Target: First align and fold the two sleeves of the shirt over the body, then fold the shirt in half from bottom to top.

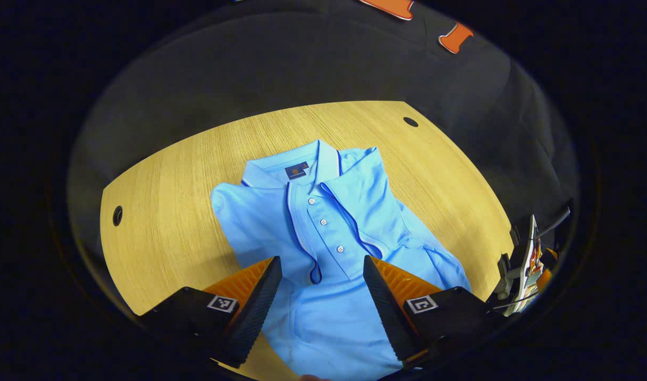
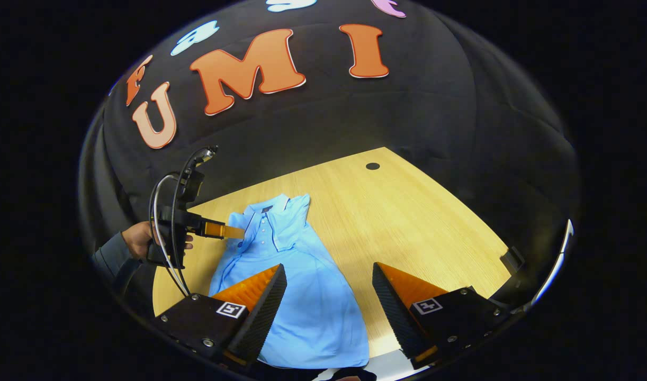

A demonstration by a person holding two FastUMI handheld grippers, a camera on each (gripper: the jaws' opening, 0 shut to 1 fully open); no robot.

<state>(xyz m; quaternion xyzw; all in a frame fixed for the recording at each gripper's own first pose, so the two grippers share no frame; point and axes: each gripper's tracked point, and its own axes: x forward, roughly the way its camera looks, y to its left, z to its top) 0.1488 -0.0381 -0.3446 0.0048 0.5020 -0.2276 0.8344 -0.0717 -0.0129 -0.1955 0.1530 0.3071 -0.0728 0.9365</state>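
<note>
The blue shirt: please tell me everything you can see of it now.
The blue shirt is a light blue polo of soft knit-looking fabric, with a collar, dark piping along the placket and white buttons. It lies flat, face up, on the wooden table. Both sleeves appear already folded in over the body, so it forms a narrow strip. Neither gripper touches it; the bottom half is not yet folded up.

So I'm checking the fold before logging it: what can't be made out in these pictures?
- Shirt hem: left gripper view, cut off at the bottom edge; right gripper view, partly behind the right gripper.
- Folded sleeves' alignment: layers overlap, cannot tell.
- Collar label: too small.
</note>
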